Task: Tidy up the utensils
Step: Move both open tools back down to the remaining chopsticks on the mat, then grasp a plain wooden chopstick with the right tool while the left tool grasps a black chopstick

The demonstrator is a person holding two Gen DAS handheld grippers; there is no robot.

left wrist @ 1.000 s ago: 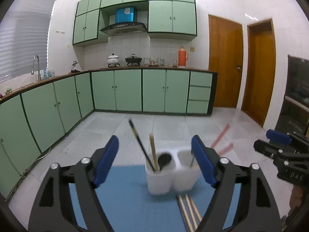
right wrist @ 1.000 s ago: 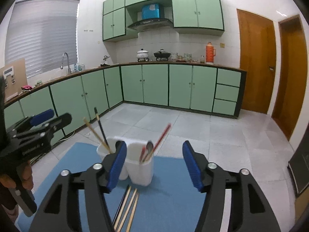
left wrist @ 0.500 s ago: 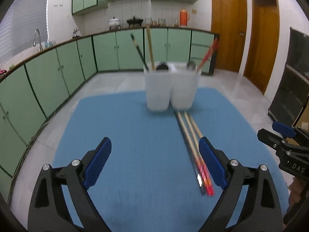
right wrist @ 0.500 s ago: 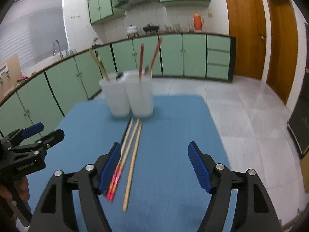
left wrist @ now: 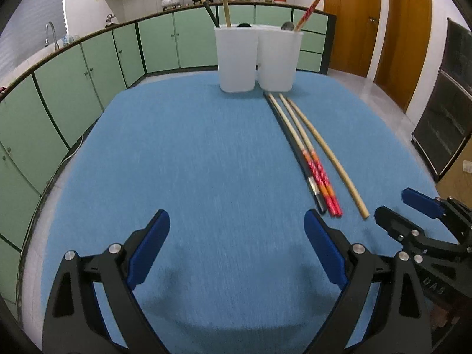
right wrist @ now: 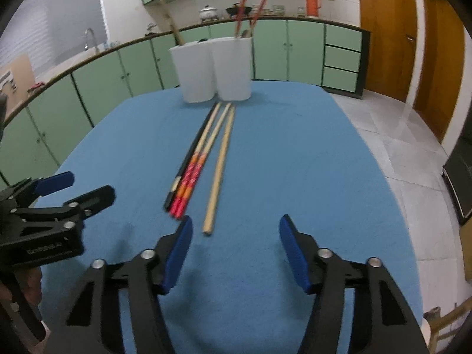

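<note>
My left hand-held gripper [left wrist: 237, 230] hangs over the near part of the desk [left wrist: 183, 159], jaws spread wide, nothing between them. My right hand-held gripper [right wrist: 235, 236] is likewise wide apart and empty, low over the blue cover; it also shows at the right edge of the left wrist view [left wrist: 413, 215], and the left one shows at the left edge of the right wrist view [right wrist: 73, 188]. Four loose chopsticks lie side by side on the desk, running from just in front of the cups back toward me: one black chopstick [left wrist: 295, 147], two red-ended chopsticks [left wrist: 315, 171] touching each other and lying against the black one, and one plain bamboo chopstick [left wrist: 330, 153] slightly apart to their right, spreading wider from them toward its near end. In the right wrist view the bamboo stick's near end [right wrist: 208, 227] lies just ahead of my left fingertip [right wrist: 185, 227], slightly inside the gap. Two white cups [left wrist: 256, 59] stand upright and touching at the far end of the desk. The left cup [left wrist: 236, 59] holds a black stick and a bamboo stick; the right cup [left wrist: 278, 59] holds a spoon [left wrist: 287, 25] and, in the right wrist view, two red sticks [right wrist: 250, 8]. Green cabinets [left wrist: 73, 82] run behind.
</note>
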